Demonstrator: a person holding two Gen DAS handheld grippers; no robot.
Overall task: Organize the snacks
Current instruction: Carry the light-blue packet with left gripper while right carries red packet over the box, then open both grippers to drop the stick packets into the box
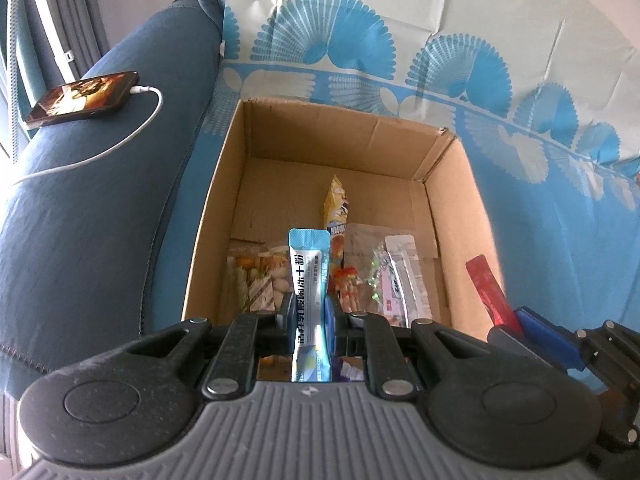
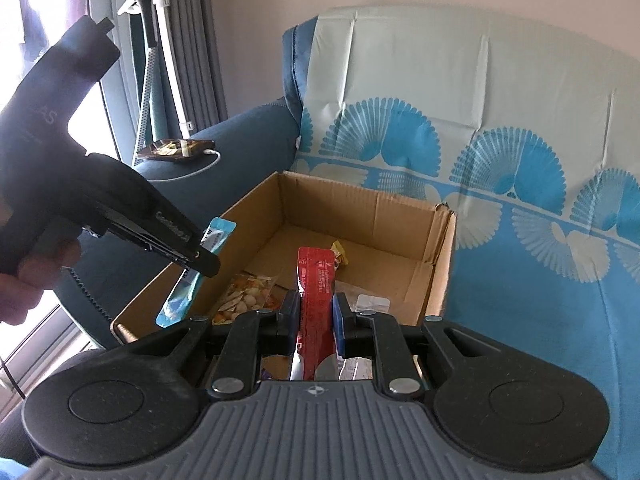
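An open cardboard box (image 1: 224,208) stands on the sofa seat; it also shows in the right wrist view (image 2: 440,280). My left gripper (image 1: 310,312) is shut on a blue stick sachet (image 1: 308,272), held upright over the box's near edge; the sachet also shows in the right wrist view (image 2: 216,236). My right gripper (image 2: 316,316) is shut on a red stick sachet (image 2: 318,280), also over the box; that sachet also shows in the left wrist view (image 1: 486,288). Inside lie a mixed snack bag (image 1: 260,276), a yellow packet (image 1: 338,200) and a clear packet (image 1: 400,272).
The sofa is covered by a blue and white patterned cloth (image 1: 520,140). A phone (image 1: 84,98) on a white charging cable (image 1: 132,136) lies on the blue sofa arm at left. Curtains and a white stand (image 2: 168,40) are behind the arm.
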